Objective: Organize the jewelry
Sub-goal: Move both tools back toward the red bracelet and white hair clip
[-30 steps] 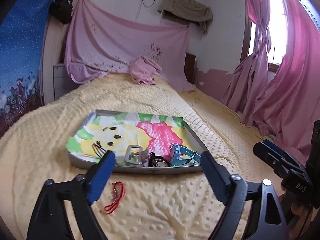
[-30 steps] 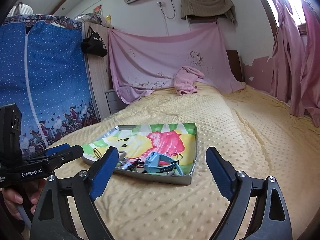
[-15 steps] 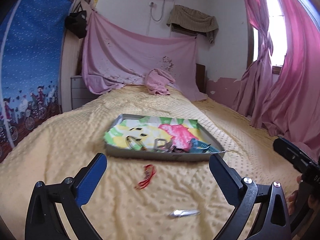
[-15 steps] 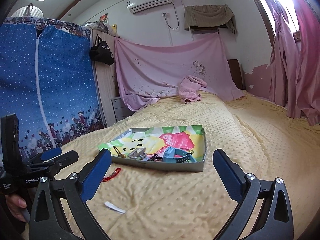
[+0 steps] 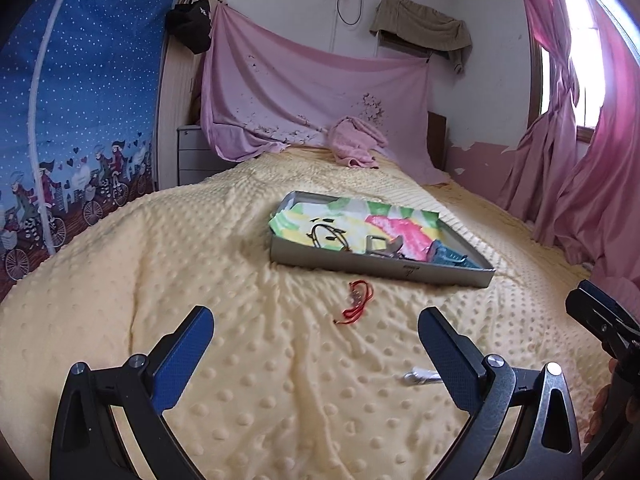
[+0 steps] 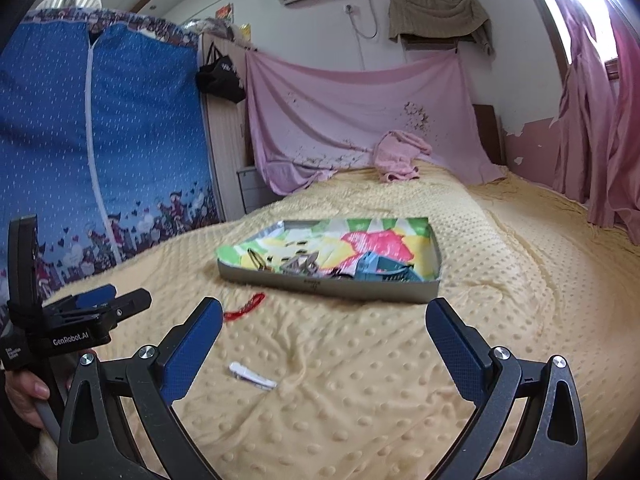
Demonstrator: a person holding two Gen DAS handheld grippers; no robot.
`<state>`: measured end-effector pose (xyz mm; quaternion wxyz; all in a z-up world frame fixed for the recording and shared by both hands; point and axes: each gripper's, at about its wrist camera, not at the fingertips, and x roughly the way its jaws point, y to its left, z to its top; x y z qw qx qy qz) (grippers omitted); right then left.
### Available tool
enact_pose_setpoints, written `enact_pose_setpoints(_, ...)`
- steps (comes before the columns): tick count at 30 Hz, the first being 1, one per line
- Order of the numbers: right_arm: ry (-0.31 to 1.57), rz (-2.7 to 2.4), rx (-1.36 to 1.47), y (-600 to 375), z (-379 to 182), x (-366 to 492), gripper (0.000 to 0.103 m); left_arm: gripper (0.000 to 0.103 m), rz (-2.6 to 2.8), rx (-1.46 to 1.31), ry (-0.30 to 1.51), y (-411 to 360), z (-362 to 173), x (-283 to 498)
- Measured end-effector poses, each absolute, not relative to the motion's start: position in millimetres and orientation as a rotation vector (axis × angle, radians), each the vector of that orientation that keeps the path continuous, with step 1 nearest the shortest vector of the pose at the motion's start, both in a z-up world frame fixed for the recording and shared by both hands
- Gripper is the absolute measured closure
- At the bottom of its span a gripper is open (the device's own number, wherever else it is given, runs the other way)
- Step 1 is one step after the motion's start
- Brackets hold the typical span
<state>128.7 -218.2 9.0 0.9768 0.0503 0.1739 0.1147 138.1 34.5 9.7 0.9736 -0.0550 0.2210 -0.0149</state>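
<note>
A grey tray (image 5: 380, 266) with a colourful cartoon lining lies on the yellow bed; it holds a blue watch (image 5: 450, 255), a metal clip and dark hair pieces. It also shows in the right wrist view (image 6: 328, 284). A red string bracelet (image 5: 357, 303) lies on the blanket in front of the tray, also in the right wrist view (image 6: 245, 309). A white hair clip (image 6: 252, 376) lies nearer, partly hidden in the left wrist view (image 5: 420, 376). My left gripper (image 5: 316, 338) and right gripper (image 6: 324, 326) are both open and empty, well back from the tray.
The yellow dotted blanket (image 5: 200, 260) covers the bed. A pink cloth (image 5: 354, 144) lies at the headboard. A blue wardrobe cover (image 6: 100, 140) stands at the left, pink curtains (image 5: 592, 160) at the right.
Both grippers have pulled back and up from the tray. The red bracelet now lies farther ahead and the white clip has come into view.
</note>
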Motion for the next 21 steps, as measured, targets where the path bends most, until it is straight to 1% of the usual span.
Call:
enact_pose_setpoints(12,0.499,0.283,0.035,-200.5,-15.3,154.3,0.003,0.0,0.009,-0.08,0.49,40.5,-3.3,147.9)
enact_pose_setpoints(21,0.543,0.323,0.021,-195.0,-21.4,164.8,0.003,0.0,0.015,-0.064,0.524,39.6,-10.1,157.2)
